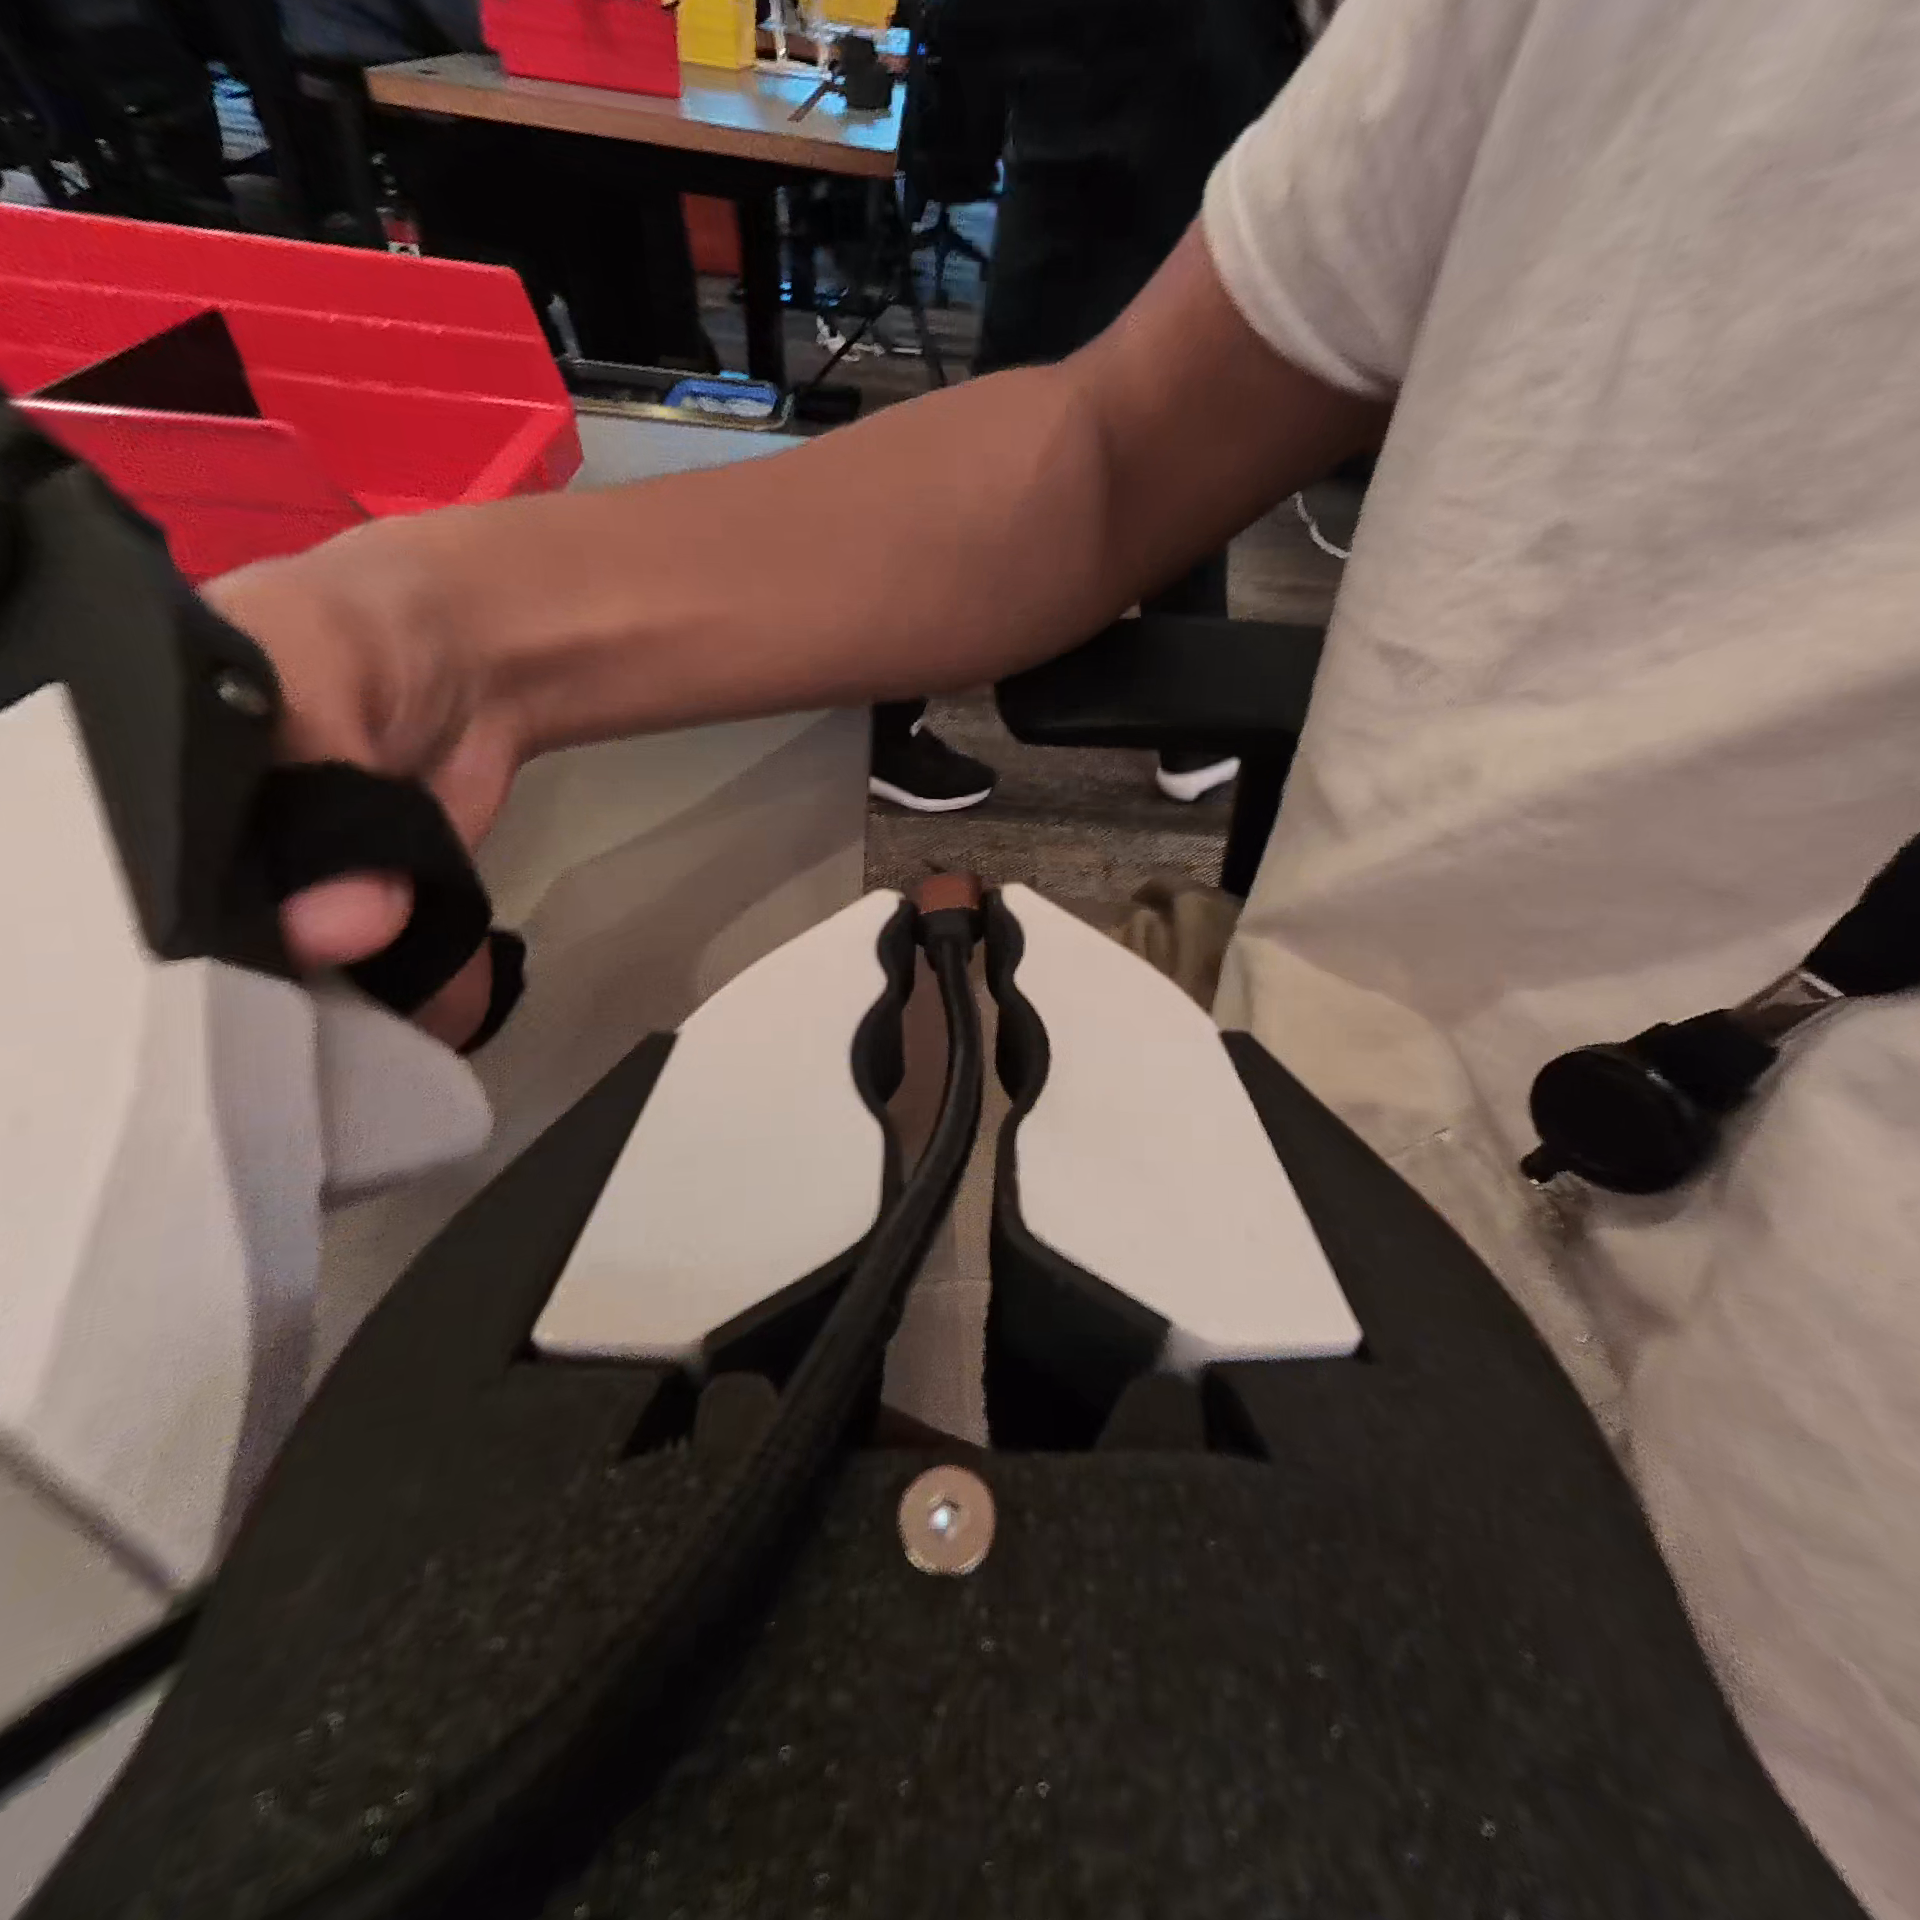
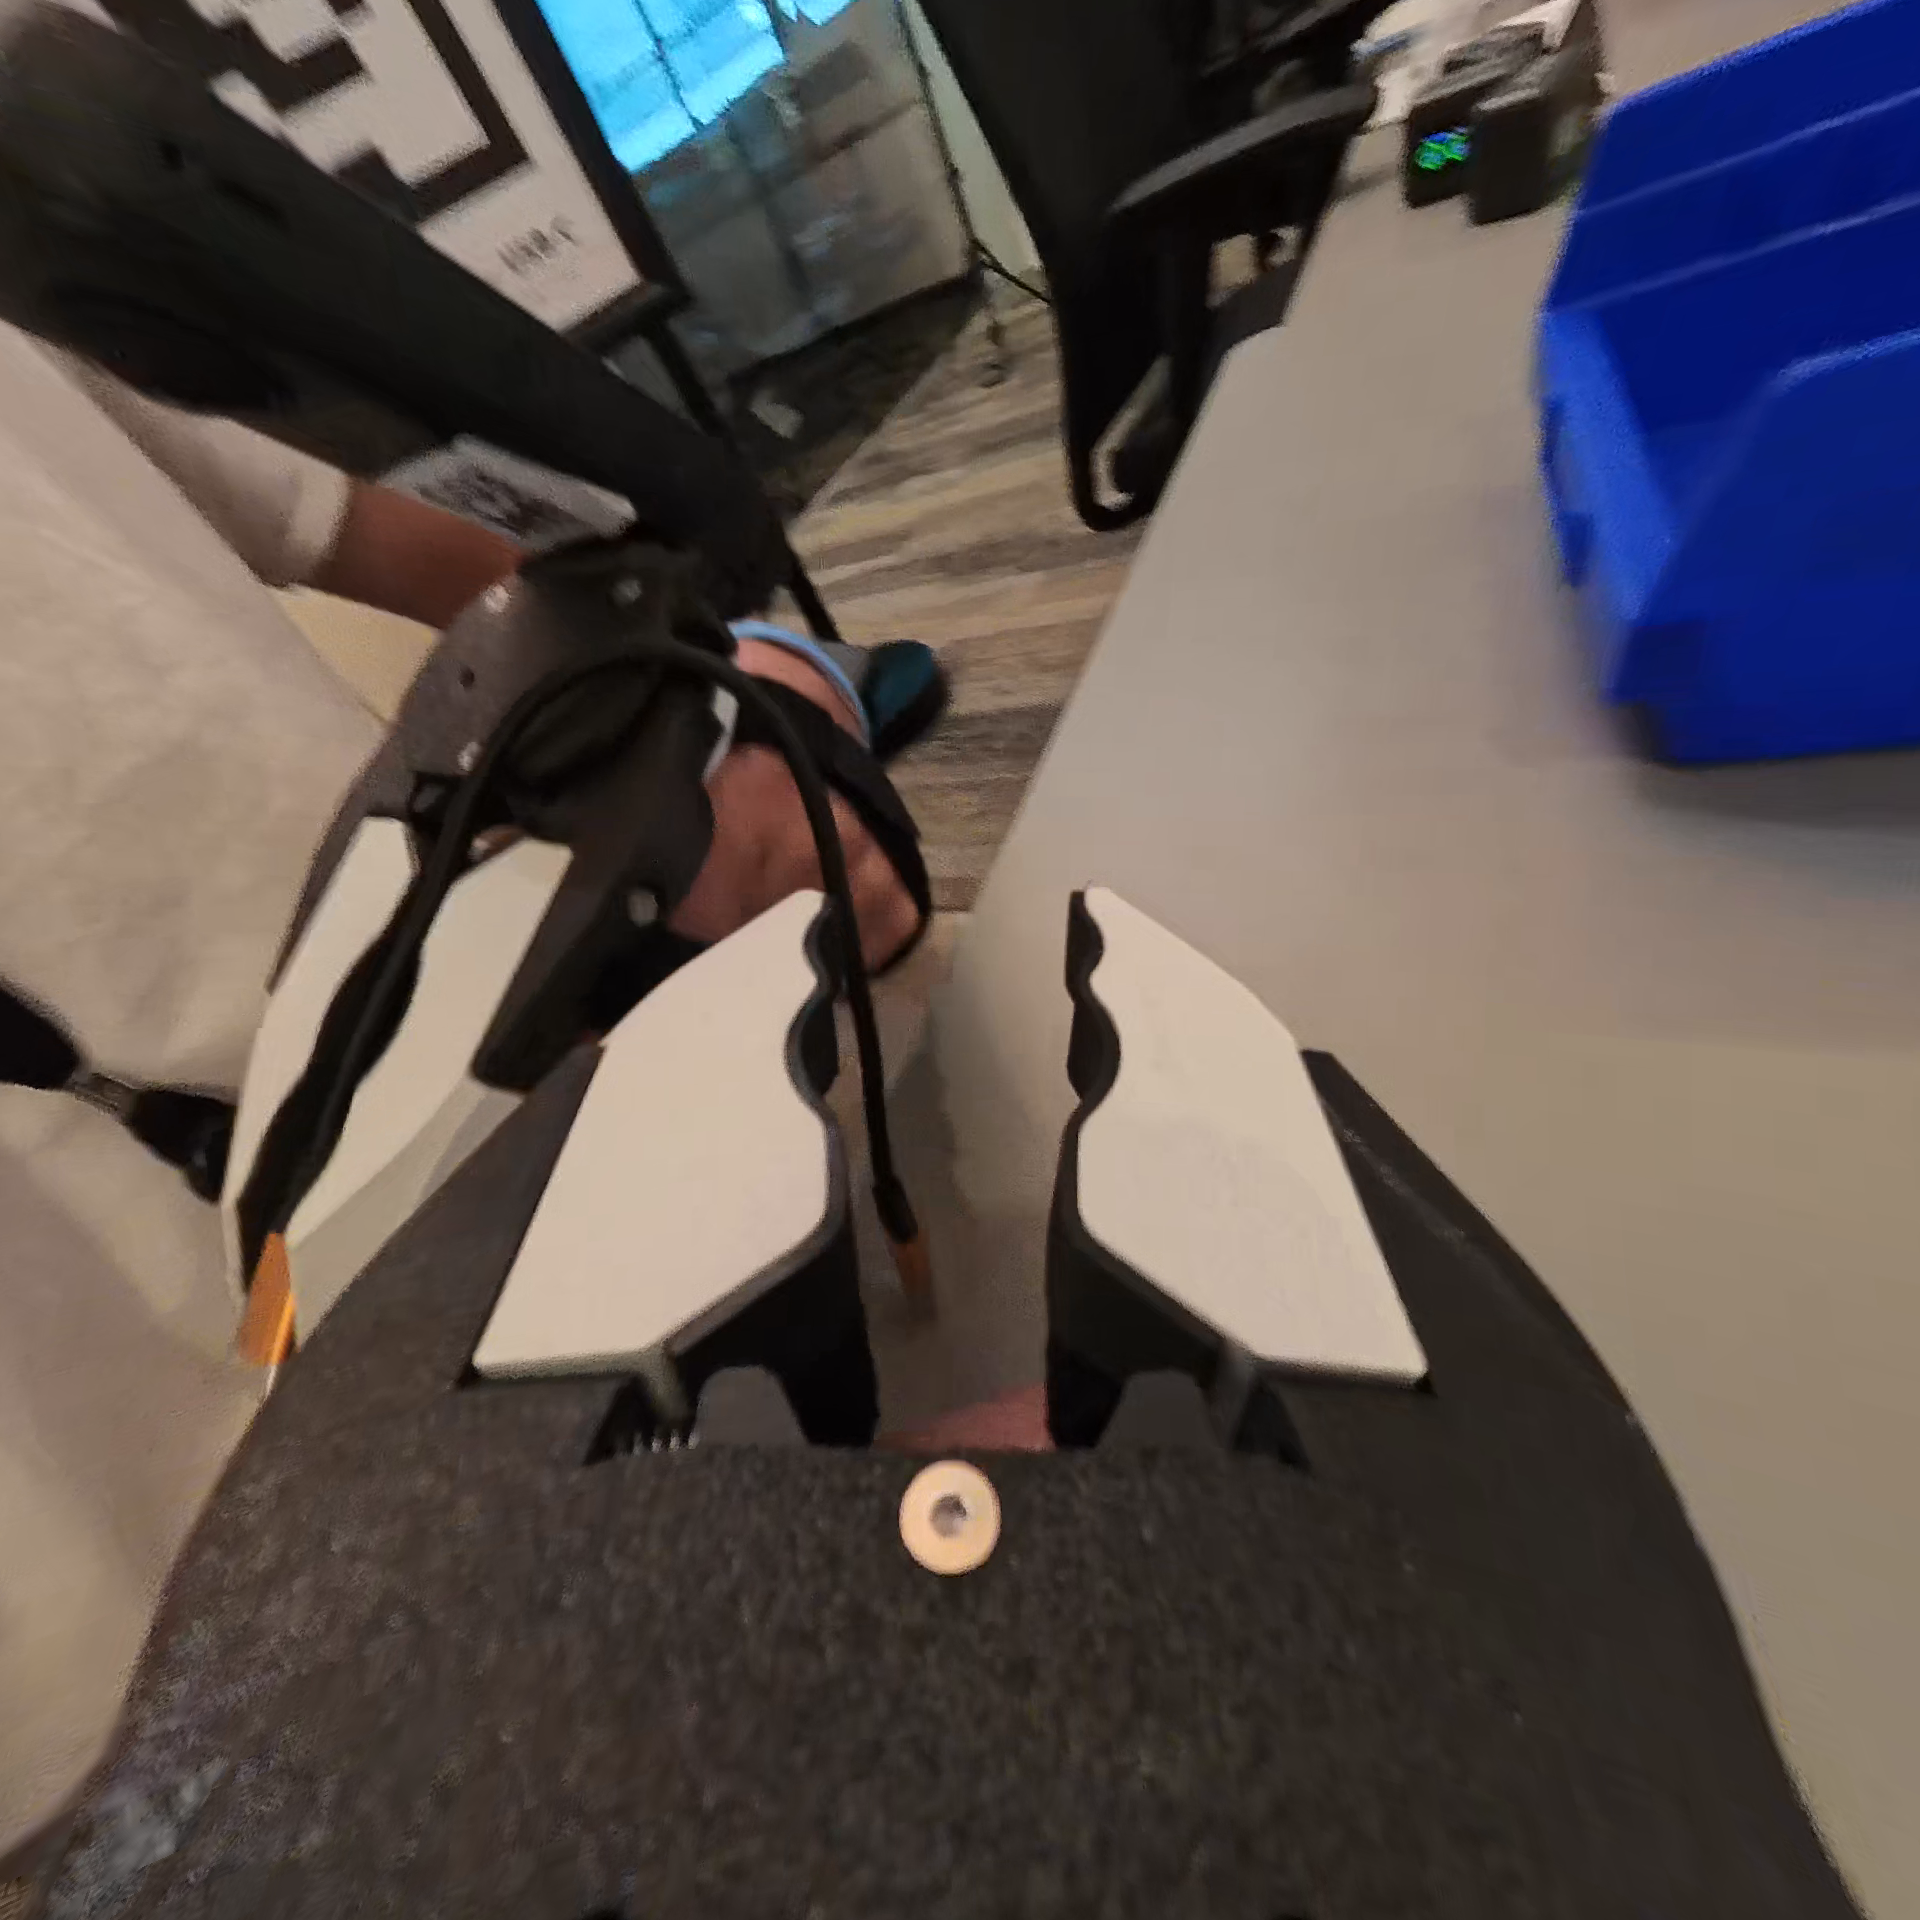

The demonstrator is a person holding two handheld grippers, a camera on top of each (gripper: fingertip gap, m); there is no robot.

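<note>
Left gripper: we see its white fingers clenched on a thin black cable with a copper-coloured metal end; the copper end pokes out just past the fingertips, and the cable runs back between the fingers toward the camera.
Left gripper, other view: in the right wrist view we see it farther off at left, pointing down, the cable looping up from it over the person's strapped left hand.
Cable free end: we note a second copper-coloured tip hanging between the right gripper's fingers; whether it touches either finger we cannot tell.
Right gripper: released, white fingers well apart, poised above the near edge of the grey table.
Right gripper, other view: in the left wrist view only its black body shows at the left edge, blurred, held by the person's right hand in a black strap.
Red plastic bin: on the grey table, behind the right hand.
Person: white T-shirt fills the right of the left wrist view; a black round clip hangs on it.
Blue plastic bin: on the table at far right, well apart from the right gripper.
Black office chair: beyond the table edge, on the wood-look floor.
</note>
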